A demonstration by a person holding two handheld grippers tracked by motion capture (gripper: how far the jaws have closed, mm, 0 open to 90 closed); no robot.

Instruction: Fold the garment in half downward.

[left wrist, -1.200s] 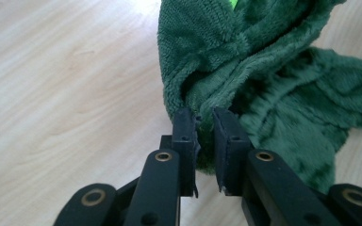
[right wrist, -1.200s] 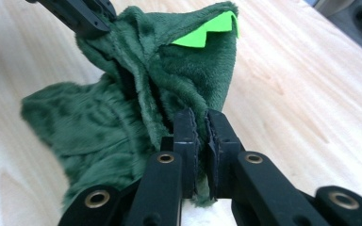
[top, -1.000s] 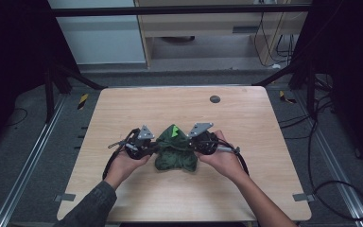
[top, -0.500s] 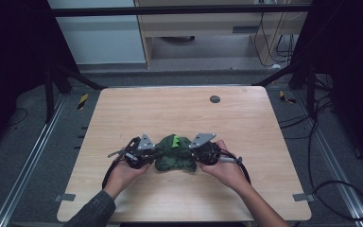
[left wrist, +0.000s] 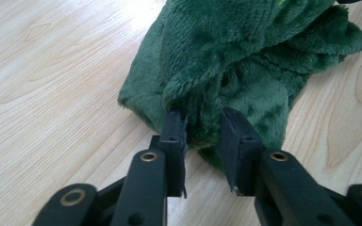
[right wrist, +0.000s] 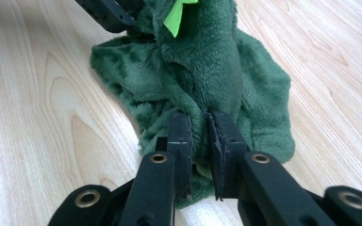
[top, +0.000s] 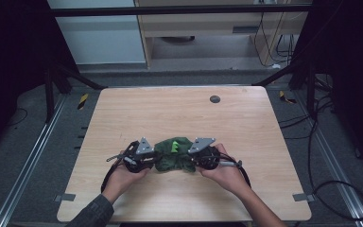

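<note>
Lying near the table's (top: 123,109) front edge, soft, light green fleece cloth (top: 172,158) is pinched by right gripper (right wrist: 200,120); left gripper (left wrist: 202,125) jaws have just been opening w/ cloth between; edges grip best.

1. Green plush cloth (left wrist: 245,61): thick, fuzzy fleece with a matt nap.
2. Tabletop (top: 179,113): pale wood grain, smooth with a soft sheen.
3. Left tongs (left wrist: 202,136): matt black plastic jaws, brass-coloured metal rivets.

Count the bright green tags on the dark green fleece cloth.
1. A single bright green tag sits on top of the bunched fleece cloth, between the two grippers; the right gripper view shows it too. Folds could hide others.
</note>
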